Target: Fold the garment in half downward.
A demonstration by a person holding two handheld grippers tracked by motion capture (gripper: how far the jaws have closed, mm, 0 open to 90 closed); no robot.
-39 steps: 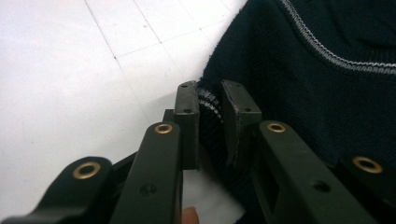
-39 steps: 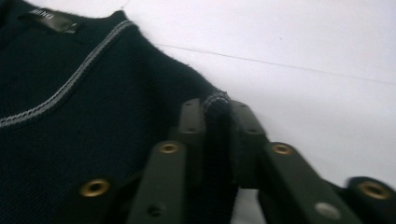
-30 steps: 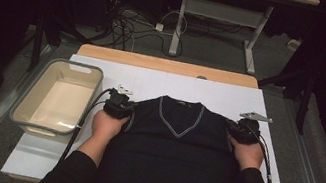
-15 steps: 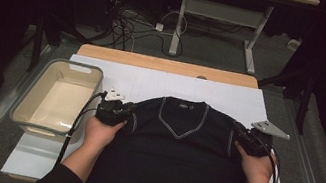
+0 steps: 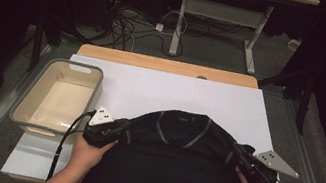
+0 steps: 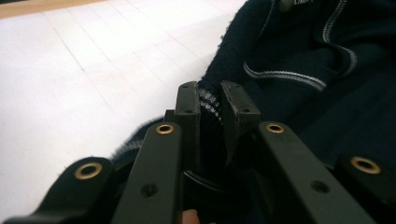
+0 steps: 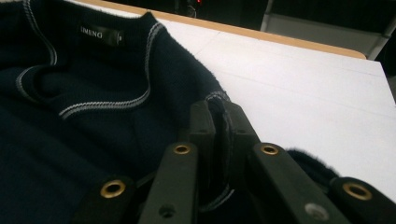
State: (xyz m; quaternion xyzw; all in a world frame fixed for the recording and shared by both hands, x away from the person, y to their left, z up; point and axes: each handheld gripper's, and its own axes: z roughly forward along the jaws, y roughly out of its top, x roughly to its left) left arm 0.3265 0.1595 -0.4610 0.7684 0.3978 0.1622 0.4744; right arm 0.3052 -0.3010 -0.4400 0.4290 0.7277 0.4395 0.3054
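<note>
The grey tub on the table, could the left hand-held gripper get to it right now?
Probably yes for reach: the grey tub sits just beside the left hand-held gripper with bare white board between. But its jaws are shut on the dark sweater, so it would have to let go first.

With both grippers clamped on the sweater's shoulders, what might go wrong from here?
1. The left gripper pinches only a narrow bit of the striped edge of the dark sweater, so the knit may slip free.
2. The right gripper also holds just a thin fold, so if one side lets go, the fold would probably end up skewed.
3. The left gripper's cable trails close to the grey bin and might snag its rim.
</note>
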